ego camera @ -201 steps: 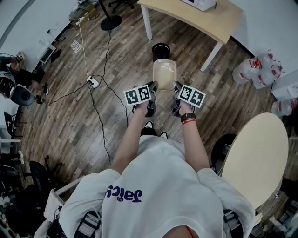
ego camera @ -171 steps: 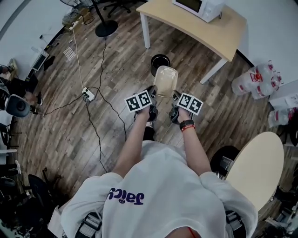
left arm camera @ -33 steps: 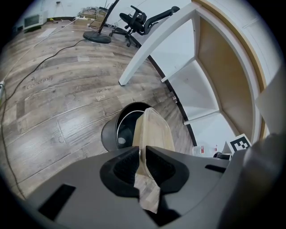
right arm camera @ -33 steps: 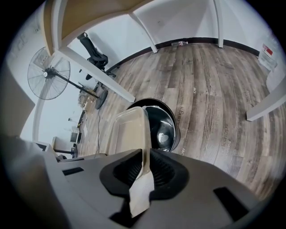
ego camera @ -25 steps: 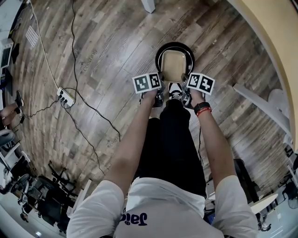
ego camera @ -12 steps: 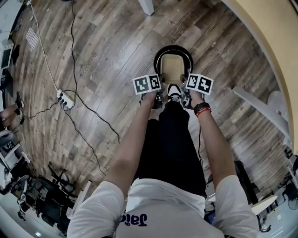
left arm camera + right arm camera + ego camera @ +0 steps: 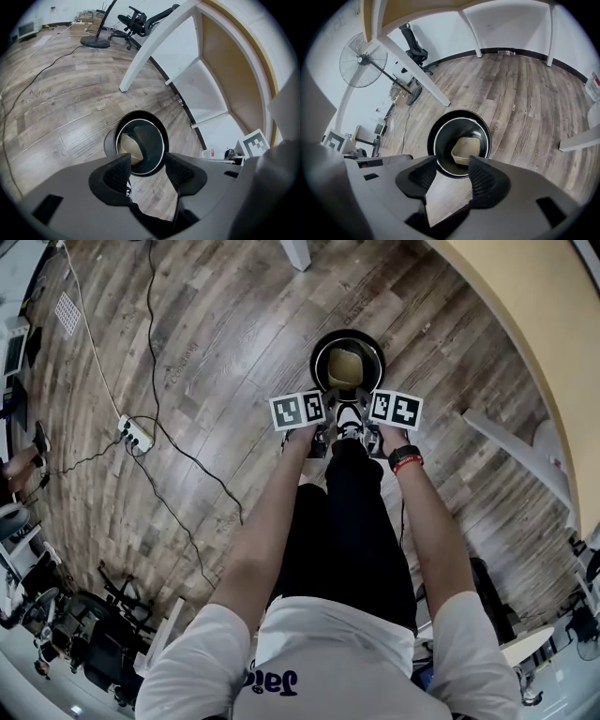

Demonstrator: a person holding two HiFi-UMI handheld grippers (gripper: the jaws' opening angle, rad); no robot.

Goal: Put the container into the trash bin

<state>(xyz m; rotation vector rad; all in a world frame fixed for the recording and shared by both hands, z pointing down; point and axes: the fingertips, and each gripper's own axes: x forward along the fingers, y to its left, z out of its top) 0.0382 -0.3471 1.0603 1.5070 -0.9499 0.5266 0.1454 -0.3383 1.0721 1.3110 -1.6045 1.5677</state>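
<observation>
Opening wide this instant, the left gripper (image 7: 146, 164) and right gripper (image 7: 452, 174) hold nothing between their jaws. The beige plastic container (image 7: 467, 152) lies tilted inside the round black trash bin (image 7: 316, 360). Both grippers hang side by side over its near rim, which fits a two-sided release, so the task looks complete.

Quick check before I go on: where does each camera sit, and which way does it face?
Head view: on the person's head, looking steeply down at the bin; arms, legs, left gripper and right gripper show.
Left gripper view: rides the left gripper, looking along its opening, empty jaws down into the bin.
Right gripper view: rides the right gripper, likewise; jaws opening, empty.
Shared: all three show the container in the bin.
</observation>
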